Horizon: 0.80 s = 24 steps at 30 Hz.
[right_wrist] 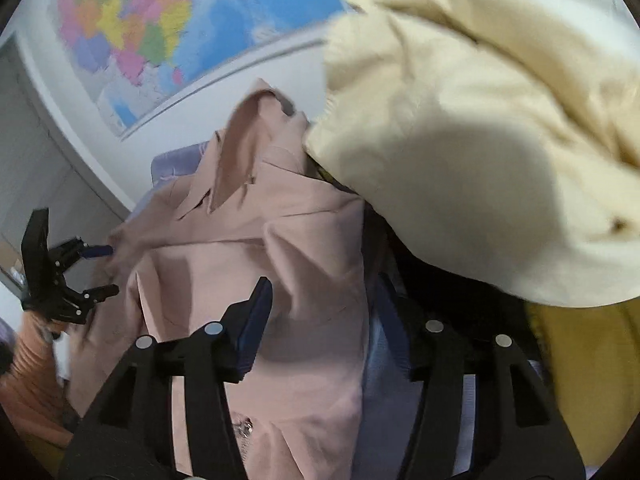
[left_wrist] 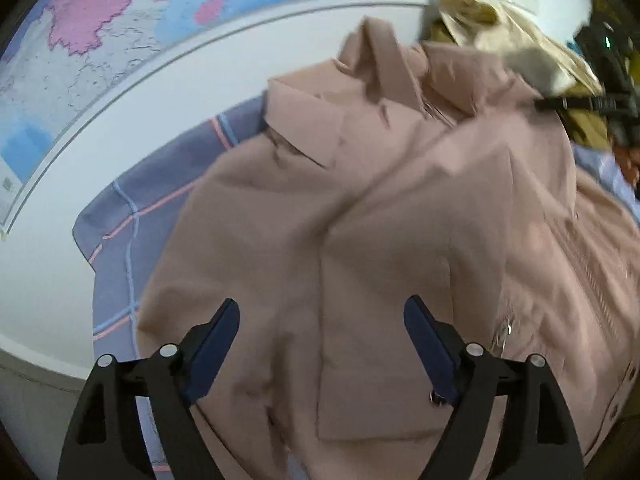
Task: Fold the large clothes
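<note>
A dusty-pink jacket [left_wrist: 400,208] lies spread on a plaid sheet [left_wrist: 160,192], collar [left_wrist: 304,120] towards the wall. My left gripper [left_wrist: 323,302] hovers over the jacket's folded front panel; its jaws are wide apart and nothing is between the pads. In the right wrist view the same gripper [right_wrist: 109,270] stands open at the jacket's [right_wrist: 248,260] left edge. My right gripper [right_wrist: 324,284] straddles the jacket's right edge with its jaws apart and no cloth pinched. Its right finger is in shadow.
A heap of cream clothing [right_wrist: 460,160] sits just right of the jacket and overhangs it, with yellow cloth [right_wrist: 580,360] below. A coloured map [left_wrist: 100,20] hangs on the white wall behind. A hand in an orange sleeve [right_wrist: 32,352] holds the left gripper.
</note>
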{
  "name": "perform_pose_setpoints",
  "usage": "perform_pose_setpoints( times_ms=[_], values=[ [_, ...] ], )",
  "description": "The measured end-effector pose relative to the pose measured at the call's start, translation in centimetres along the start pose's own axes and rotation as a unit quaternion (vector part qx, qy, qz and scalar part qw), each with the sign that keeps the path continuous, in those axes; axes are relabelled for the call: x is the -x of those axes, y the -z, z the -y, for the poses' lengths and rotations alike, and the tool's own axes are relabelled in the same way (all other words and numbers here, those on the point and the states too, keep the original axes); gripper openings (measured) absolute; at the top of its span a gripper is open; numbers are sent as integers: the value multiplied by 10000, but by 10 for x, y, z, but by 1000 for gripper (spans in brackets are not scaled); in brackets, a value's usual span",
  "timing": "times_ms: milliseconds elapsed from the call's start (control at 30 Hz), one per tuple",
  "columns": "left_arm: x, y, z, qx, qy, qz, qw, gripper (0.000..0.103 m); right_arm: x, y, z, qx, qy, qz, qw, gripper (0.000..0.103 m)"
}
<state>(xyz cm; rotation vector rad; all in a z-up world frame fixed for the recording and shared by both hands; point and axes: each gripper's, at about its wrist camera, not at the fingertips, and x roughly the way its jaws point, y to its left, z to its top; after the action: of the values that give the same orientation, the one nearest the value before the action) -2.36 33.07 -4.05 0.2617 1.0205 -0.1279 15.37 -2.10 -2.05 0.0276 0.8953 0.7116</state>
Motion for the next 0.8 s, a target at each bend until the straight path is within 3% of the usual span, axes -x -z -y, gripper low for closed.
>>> perform_pose_setpoints(
  times_ms=[67, 133, 200, 267, 300, 333, 400, 467, 600, 633, 667, 700, 733, 767, 800],
  values=[
    [-6, 8, 6, -105, 135, -126, 9998, 81, 8, -1, -12, 272, 39, 96, 9996, 55],
    [-18, 9, 19, -194, 95, -284, 9994, 81, 4, -4, -28, 659, 273, 89, 9974, 65],
    [-29, 10, 26, -288, 2, -403, 9988, 78, -9, -9, -36, 809, 566, 4, 9951, 62],
    [-30, 9, 24, -239, -134, -338, 9991, 43, -21, -12, -39, 778, 450, -105, 9959, 50],
    [-31, 7, 22, -240, -363, -374, 9983, 9, -27, -14, -42, 808, 439, -131, 9957, 36],
    [-31, 4, 18, -179, -603, -393, 9972, 3, -29, -15, -44, 853, 484, -136, 9951, 19],
    [-18, -3, 3, -83, -852, -128, 9962, 3, -29, -18, -47, 899, 563, -79, 9943, 4],
    [-2, -11, -12, -70, -1436, 178, 9895, 2, -20, -24, -41, 747, 598, 126, 9953, 3],
    [20, -26, -37, 159, -1730, 556, 9832, 2, -1, -31, -25, 372, 738, 541, 9951, 3],
    [22, -28, -39, 189, -1523, 564, 9865, 6, -1, -30, -21, 274, 709, 542, 9956, 3],
    [23, -27, -38, 193, -1023, 581, 9929, 10, -4, -29, -16, 199, 638, 419, 9969, 4],
    [23, -26, -35, 142, -800, 597, 9949, 23, -6, -28, -14, 152, 637, 331, 9973, 8],
    [21, -22, -30, 19, -674, 594, 9960, 46, -7, -26, -12, 108, 664, 295, 9973, 13],
    [17, -18, -20, -158, -456, 524, 9975, 56, -4, -23, -11, 96, 676, 314, 9972, 13],
    [14, -15, -12, -263, -302, 492, 9980, 62, -1, -22, -10, 99, 702, 346, 9969, 22]
  ],
)
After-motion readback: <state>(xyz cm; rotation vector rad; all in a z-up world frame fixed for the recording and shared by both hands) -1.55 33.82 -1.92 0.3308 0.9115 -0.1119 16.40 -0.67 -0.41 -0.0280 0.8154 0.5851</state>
